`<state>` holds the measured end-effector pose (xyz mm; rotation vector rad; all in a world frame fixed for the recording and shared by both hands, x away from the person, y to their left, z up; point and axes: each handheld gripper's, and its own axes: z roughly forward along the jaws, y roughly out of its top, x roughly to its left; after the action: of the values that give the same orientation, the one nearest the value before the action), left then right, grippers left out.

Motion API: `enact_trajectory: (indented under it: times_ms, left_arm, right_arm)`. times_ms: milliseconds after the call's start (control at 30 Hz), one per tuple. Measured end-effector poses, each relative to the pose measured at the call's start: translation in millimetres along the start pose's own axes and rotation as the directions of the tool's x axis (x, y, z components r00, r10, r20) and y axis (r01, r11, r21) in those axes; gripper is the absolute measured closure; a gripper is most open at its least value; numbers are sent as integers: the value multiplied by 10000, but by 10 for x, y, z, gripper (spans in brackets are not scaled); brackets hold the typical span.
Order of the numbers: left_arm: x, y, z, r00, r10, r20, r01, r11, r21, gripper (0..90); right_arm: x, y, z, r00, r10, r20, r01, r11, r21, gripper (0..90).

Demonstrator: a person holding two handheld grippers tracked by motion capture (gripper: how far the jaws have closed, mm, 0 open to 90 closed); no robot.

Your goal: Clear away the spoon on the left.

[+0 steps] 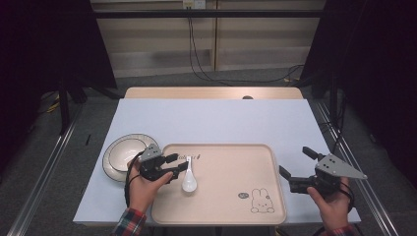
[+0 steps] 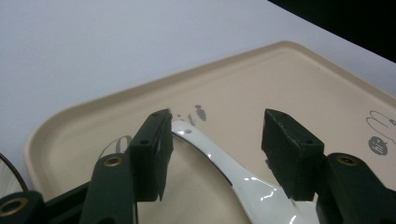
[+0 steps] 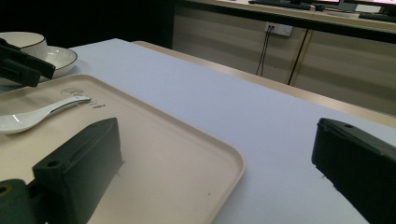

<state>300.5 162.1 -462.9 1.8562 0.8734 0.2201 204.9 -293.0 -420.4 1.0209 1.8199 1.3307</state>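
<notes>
A white ceramic spoon (image 1: 189,181) lies on the beige tray (image 1: 231,196) near its left end, bowl toward the person. My left gripper (image 1: 180,162) reaches in over the tray's left edge, and its jaws stand apart on either side of the spoon's handle. In the left gripper view the handle (image 2: 233,179) runs between the two pads of the left gripper (image 2: 217,126), close by the left pad and with a clear gap to the right one. My right gripper (image 1: 294,160) hovers off the tray's right edge, wide open with nothing in it (image 3: 217,135).
A white bowl on a dark-rimmed plate (image 1: 123,156) stands just left of the tray, behind the left hand. The tray carries a rabbit drawing (image 1: 261,201) at its front right. The pale table (image 1: 211,118) stretches bare beyond the tray.
</notes>
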Motion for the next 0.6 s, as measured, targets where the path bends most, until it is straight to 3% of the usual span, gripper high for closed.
enact_trajectory:
  times_ms: [133,500,600]
  left_arm:
    - [-14,31,-25,9999,96,117,-94,9997,-213,401]
    - [-38,137,-117,9996,271,-65,-275,9972,-696,293]
    - [-55,165,-137,9984,454,-339,-478,9961,-743,241]
  right_arm:
    - [-1,1,-2,10000,31,49,-31,10000,-4,14]
    - [-13,3,-21,9999,98,87,-97,9999,-42,11]
    - [-19,5,-29,9999,159,67,-158,9999,-50,11]
